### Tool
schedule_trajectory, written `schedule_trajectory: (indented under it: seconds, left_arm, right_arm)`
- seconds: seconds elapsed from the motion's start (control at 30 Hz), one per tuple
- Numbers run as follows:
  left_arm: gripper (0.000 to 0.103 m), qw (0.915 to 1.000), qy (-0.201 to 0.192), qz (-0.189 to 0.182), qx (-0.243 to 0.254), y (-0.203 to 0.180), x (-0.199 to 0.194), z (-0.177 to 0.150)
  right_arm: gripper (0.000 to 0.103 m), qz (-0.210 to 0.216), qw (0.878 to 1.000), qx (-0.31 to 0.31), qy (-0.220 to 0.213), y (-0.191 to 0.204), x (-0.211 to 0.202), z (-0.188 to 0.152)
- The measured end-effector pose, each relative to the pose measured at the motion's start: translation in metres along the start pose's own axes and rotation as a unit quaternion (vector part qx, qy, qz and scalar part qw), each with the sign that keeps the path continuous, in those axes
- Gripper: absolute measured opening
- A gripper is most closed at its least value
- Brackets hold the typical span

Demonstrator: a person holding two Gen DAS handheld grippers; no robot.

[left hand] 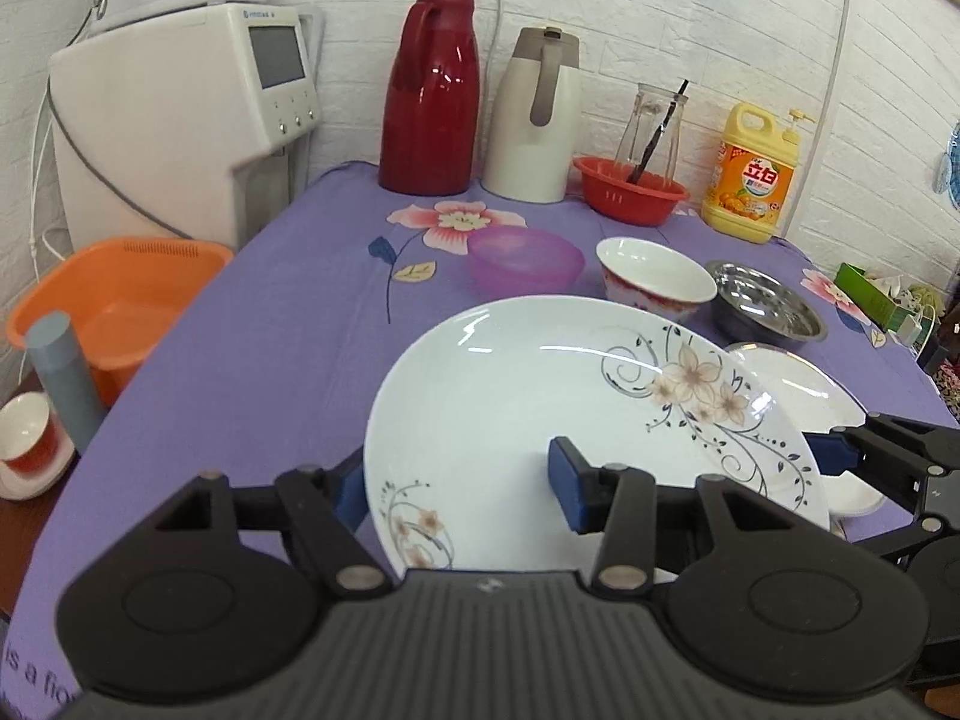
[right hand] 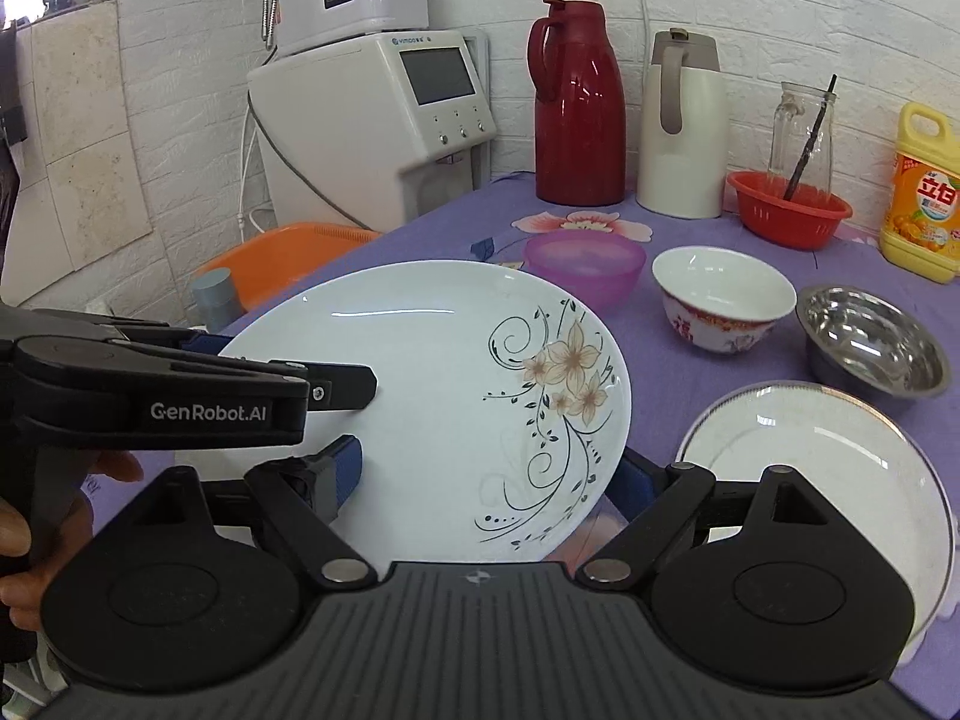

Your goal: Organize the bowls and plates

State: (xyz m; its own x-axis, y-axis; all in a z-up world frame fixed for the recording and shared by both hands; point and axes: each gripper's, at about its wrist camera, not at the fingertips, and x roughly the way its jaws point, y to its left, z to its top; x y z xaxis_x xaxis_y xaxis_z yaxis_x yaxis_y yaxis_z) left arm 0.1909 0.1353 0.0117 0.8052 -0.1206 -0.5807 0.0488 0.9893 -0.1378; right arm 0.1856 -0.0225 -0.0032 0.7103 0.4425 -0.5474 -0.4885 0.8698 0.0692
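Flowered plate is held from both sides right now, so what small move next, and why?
Probably carry the flowered plate rightward and lower it onto the gold-rimmed plate. The left gripper and right gripper each straddle an edge of it, it sits tilted above the purple cloth, and the other plate lies flat beside it, with the bowls behind.

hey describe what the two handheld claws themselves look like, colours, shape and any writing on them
Both claws, left claw and right claw, are matte black plastic with blue pads on the fingertips. Each has a ribbed grey-black body, two round black discs and linkage bars with silver rivets. White "GenRobot.AI" lettering runs along the left claw's side in the right wrist view. No cables show.
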Motion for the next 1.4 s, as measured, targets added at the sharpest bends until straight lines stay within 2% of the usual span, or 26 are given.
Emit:
schedule_trajectory:
  seconds: [0.2, 0.4, 0.53, 0.6, 0.63, 0.67, 0.8, 0.9, 1.0, 1.2, 1.3, 1.4]
  left_arm:
    - [0.047, 0.9997, 0.022, -0.004, -0.011, 0.0, -0.023, -0.045]
    - [0.049, 0.9996, 0.022, -0.013, -0.009, 0.0, -0.029, -0.063]
    - [0.055, 0.9986, 0.034, -0.03, -0.025, 0.006, -0.023, -0.065]
    - [0.064, 0.9991, 0.023, -0.029, -0.023, 0.005, -0.028, -0.064]
    - [0.072, 0.9993, 0.013, -0.029, -0.021, 0.005, -0.032, -0.061]
    - [0.075, 0.9995, 0.001, -0.027, -0.018, 0.004, -0.038, -0.057]
    - [0.075, 0.9993, -0.033, -0.017, -0.005, 0.002, -0.05, -0.04]
    - [0.075, 0.9992, -0.035, -0.02, -0.008, 0.0, -0.046, -0.028]
    - [0.075, 0.999, -0.032, -0.031, -0.003, -0.01, -0.037, -0.021]
    - [0.075, 0.9976, -0.014, -0.065, 0.021, -0.046, -0.01, -0.005]
    - [0.075, 0.9961, 0.0, -0.085, 0.024, -0.064, 0.01, 0.006]
    - [0.075, 0.9936, 0.024, -0.108, 0.025, -0.082, 0.038, 0.018]
  right_arm:
    - [0.103, 0.003, 1.0, 0.013, 0.012, 0.023, -0.026, -0.041]
    - [0.103, -0.004, 1.0, 0.011, 0.011, 0.03, -0.031, -0.058]
    - [0.103, -0.019, 1.0, -0.014, 0.012, 0.033, -0.027, -0.061]
    - [0.103, -0.021, 1.0, -0.012, 0.016, 0.03, -0.027, -0.063]
    - [0.103, -0.016, 1.0, -0.003, 0.016, 0.026, -0.027, -0.062]
    - [0.103, -0.015, 1.0, 0.013, 0.008, 0.02, -0.031, -0.063]
    - [0.103, -0.03, 0.997, 0.047, -0.046, 0.001, -0.05, -0.054]
    - [0.103, -0.043, 0.995, 0.05, -0.068, -0.013, -0.059, -0.045]
    - [0.103, -0.085, 0.992, 0.05, -0.085, -0.038, -0.064, -0.04]
    - [0.103, -0.167, 0.979, 0.089, -0.07, -0.113, -0.057, -0.037]
    - [0.103, -0.181, 0.976, 0.11, -0.046, -0.141, -0.044, -0.039]
    - [0.103, -0.174, 0.976, 0.125, -0.027, -0.158, -0.028, -0.042]
